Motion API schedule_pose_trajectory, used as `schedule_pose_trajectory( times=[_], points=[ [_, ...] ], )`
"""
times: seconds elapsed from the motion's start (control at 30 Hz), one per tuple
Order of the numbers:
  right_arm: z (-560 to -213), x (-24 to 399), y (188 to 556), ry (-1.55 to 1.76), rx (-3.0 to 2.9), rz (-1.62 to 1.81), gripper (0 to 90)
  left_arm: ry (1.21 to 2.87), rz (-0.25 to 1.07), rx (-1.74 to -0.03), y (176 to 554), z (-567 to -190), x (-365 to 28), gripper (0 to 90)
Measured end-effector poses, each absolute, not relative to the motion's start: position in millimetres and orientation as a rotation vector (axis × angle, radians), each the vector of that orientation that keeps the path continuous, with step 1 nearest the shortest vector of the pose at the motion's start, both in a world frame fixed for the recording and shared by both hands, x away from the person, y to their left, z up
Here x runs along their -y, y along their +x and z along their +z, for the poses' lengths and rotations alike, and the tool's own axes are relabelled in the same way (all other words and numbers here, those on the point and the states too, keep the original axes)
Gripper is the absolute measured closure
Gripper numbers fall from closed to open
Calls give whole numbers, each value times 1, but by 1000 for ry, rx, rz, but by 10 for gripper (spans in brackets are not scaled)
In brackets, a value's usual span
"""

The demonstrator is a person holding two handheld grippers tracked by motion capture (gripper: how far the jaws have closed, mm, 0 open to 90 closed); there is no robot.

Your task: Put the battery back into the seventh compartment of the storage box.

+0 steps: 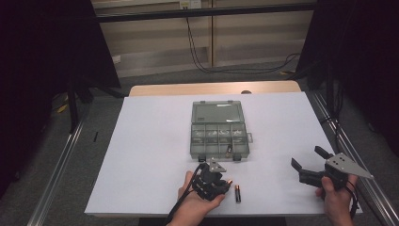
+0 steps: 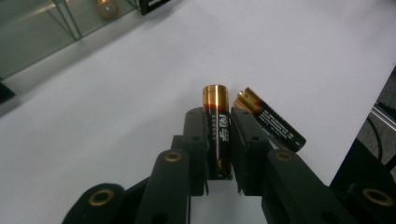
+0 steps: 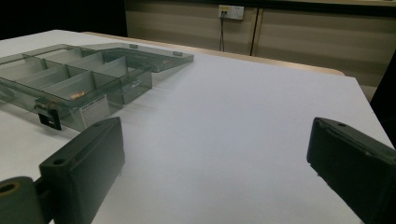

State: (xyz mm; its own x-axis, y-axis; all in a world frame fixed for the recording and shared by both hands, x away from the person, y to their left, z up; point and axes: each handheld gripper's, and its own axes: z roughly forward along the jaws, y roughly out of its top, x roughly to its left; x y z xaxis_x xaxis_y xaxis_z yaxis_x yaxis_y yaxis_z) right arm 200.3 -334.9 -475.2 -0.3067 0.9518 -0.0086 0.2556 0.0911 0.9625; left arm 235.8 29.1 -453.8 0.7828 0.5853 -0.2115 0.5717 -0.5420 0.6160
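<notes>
While clamped between left gripper (image 2: 218, 123) fingers, battery (image 2: 217, 126) tip sticks out, right gripper (image 3: 215, 172) fingers spread wide.

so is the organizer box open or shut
Open: the organizer box has its clear lid folded back flat on the table, compartments exposed.
</notes>
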Motion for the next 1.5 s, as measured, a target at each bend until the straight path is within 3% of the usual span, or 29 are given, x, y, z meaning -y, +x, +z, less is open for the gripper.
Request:
schedule_pose_trajectory(
  times=[1.5],
  points=[
    [-475, 335, 200, 1198, -1666, 1255, 35, 2198, 4, -874, 283, -423, -34, 770]
  ],
)
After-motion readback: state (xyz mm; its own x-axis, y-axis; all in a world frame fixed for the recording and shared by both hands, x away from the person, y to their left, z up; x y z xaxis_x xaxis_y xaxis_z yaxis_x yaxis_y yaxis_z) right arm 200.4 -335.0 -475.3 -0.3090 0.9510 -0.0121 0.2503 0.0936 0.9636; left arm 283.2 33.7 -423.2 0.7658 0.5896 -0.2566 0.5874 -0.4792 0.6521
